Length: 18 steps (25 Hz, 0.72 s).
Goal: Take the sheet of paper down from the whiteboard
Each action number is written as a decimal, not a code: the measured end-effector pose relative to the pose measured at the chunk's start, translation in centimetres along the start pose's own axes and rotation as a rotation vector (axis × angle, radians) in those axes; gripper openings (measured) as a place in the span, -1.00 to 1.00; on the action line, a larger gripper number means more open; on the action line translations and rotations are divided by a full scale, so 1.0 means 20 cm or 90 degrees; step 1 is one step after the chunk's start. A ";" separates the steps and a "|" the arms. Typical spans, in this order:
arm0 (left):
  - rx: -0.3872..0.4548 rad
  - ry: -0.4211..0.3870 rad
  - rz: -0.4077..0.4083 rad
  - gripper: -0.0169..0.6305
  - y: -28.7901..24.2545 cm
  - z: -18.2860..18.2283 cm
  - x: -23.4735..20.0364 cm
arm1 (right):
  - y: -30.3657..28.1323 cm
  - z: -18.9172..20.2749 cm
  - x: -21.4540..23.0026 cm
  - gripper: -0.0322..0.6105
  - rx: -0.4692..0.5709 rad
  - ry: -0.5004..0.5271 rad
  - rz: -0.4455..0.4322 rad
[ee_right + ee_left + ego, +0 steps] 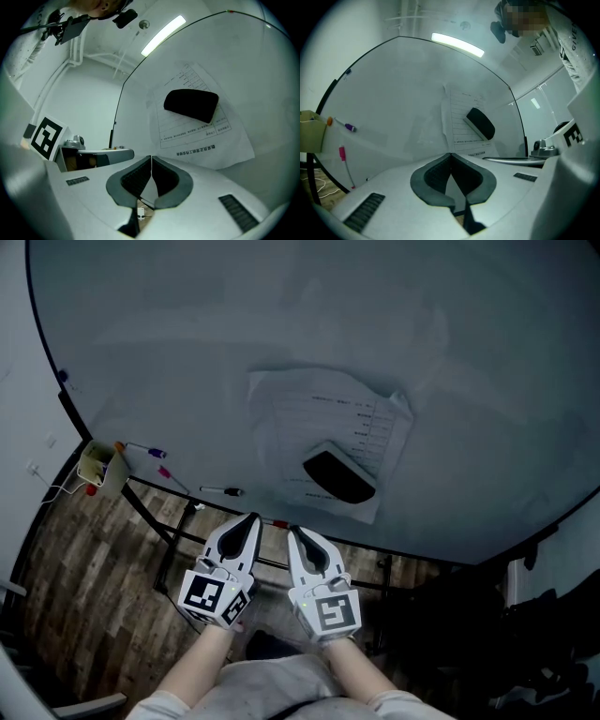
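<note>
Filling most of the head view, the whiteboard (281,334) stands over a wooden plank floor (84,596). The sheet of paper (309,418) is up on the board, right of its middle and low down. It is a printed form with ruled lines, a row of print along its bottom edge, and wrinkled sides. A black eraser (339,475) sits tilted on the lower part of the sheet, touching it.

Below the board's lower edge, the left gripper (253,518) and the right gripper (292,531) are held side by side, both pointing toward the board, their tips just beside each other and apart from the paper. In each gripper view the jaws are closed, the dark pads meet at the tip, and nothing is between them.

At the board's lower left hangs a pale yellow holder (97,465). Near it, against the board's lower part, are three markers: one with a purple cap (147,450), a pink one (169,474), and a black one (222,491) nearest the left gripper.
</note>
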<state>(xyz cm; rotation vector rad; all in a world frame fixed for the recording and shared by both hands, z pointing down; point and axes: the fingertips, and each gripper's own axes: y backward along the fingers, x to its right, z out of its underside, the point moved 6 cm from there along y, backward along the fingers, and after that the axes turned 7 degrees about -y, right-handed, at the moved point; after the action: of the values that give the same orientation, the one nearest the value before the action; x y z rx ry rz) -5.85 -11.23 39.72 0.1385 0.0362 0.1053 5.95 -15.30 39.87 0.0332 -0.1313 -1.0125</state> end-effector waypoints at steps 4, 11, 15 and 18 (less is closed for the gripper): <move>0.007 -0.001 0.016 -0.90 -0.04 0.00 -0.07 | -0.07 0.00 -0.02 -0.84 0.012 0.008 0.003; 0.018 0.000 0.037 -0.90 -0.09 -0.02 -0.14 | -0.15 0.00 -0.01 -0.84 0.019 0.017 0.019; 0.017 0.014 0.046 -0.90 -0.12 -0.02 -0.14 | -0.14 -0.01 0.01 -0.84 0.016 0.027 0.030; 0.015 0.018 0.060 -0.90 -0.15 -0.02 -0.12 | -0.13 -0.01 0.04 -0.84 0.015 0.026 0.043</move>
<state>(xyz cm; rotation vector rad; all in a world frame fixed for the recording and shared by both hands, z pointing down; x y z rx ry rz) -7.99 -14.43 38.99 0.1619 0.0593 0.2004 4.18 -17.35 39.48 0.0709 -0.1072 -0.9420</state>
